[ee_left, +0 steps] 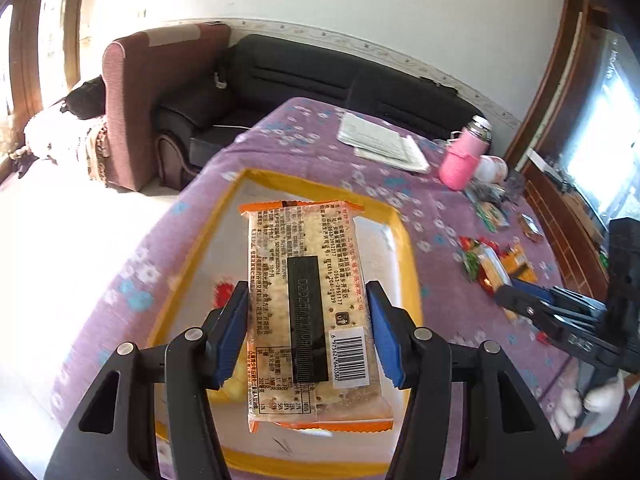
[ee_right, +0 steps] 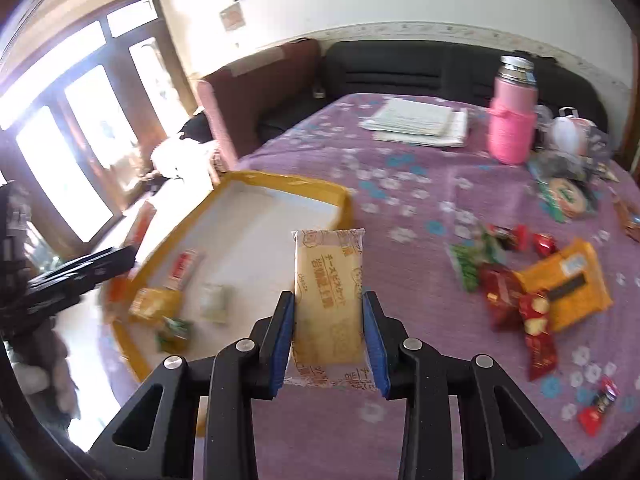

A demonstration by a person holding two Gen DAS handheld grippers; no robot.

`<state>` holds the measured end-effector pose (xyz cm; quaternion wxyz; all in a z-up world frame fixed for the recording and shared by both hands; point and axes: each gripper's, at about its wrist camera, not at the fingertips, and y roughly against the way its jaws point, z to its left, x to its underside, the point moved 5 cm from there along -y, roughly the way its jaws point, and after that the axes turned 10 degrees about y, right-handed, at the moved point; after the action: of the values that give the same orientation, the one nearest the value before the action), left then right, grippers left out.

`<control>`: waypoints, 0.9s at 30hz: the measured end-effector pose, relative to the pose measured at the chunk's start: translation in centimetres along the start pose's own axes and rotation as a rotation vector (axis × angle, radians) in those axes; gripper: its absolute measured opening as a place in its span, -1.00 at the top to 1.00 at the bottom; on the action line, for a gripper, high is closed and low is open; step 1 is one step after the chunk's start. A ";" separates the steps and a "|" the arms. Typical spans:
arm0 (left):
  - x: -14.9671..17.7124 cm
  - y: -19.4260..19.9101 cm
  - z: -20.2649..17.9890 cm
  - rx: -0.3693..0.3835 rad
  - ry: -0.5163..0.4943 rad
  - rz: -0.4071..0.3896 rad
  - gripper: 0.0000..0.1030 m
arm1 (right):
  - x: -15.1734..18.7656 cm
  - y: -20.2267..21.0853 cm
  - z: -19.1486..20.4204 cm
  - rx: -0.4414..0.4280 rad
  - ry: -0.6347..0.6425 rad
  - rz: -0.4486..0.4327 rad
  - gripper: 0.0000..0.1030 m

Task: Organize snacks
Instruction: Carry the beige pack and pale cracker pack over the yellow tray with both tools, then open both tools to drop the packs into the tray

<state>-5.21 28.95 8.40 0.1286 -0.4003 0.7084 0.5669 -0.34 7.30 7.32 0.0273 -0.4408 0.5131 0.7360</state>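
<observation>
Two grippers each carry a snack above a purple flowered tablecloth (ee_right: 420,184). Farthest left sits the yellow-rimmed tray (ee_right: 280,180), its white floor holding a few small packets (ee_right: 154,304) near its close end. The left gripper (ee_left: 308,336) hangs over that tray, its blue pads pressed on the long sides of a cracker pack (ee_left: 308,292) with orange sealed ends and a barcode facing up; the pack is held off the tray floor. Just right of the tray's edge, the right gripper (ee_right: 330,340) has its pads clamped on a pale cheese biscuit packet (ee_right: 330,292), which stands out over the cloth beside the tray's near right corner. Further right lies a loose heap of snacks: an orange pack (ee_right: 568,284), red wrapped sweets (ee_right: 536,332) and a green packet (ee_right: 466,266). At the table's far side rest a stack of papers (ee_right: 420,120) and, right of it, a pink flask (ee_right: 512,120) standing upright.
</observation>
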 end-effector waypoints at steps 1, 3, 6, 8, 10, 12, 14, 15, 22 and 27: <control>-0.6 -0.5 0.5 -0.011 0.009 0.004 -0.08 | -0.8 -0.3 0.8 -0.031 -0.003 0.004 0.34; -1.6 -1.9 1.6 -0.011 0.047 0.028 -0.08 | -2.2 -1.4 2.7 -0.096 -0.011 0.019 0.34; -2.2 -4.5 3.4 -0.019 0.105 0.073 -0.08 | -3.4 -4.2 5.0 -0.124 -0.001 0.053 0.34; -2.1 -6.1 4.3 -0.034 0.131 0.095 -0.08 | -3.6 -6.5 6.0 -0.113 0.007 0.086 0.34; -2.0 -7.7 4.9 -0.039 0.146 0.125 -0.08 | -3.5 -9.2 6.7 -0.103 0.008 0.122 0.35; -1.8 -9.1 5.3 -0.046 0.159 0.154 -0.08 | -3.1 -11.3 7.1 -0.091 0.007 0.154 0.35; -1.6 -10.2 5.3 -0.048 0.164 0.173 -0.06 | -2.6 -12.9 7.4 -0.080 0.009 0.182 0.35; -1.6 -10.5 5.2 -0.048 0.167 0.175 -0.04 | -2.4 -13.6 7.6 -0.078 0.011 0.196 0.35; -1.6 -10.6 4.2 -0.018 0.157 0.187 -0.04 | -2.1 -15.4 8.1 -0.053 0.047 0.226 0.34; -2.0 -8.9 3.8 0.023 0.160 0.146 -0.04 | -2.2 -15.4 7.9 -0.063 0.034 0.209 0.27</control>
<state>1.43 32.89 2.22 0.0347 -0.3901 0.7503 0.5326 3.73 21.62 -1.76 -0.0722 -0.3979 0.5331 0.7432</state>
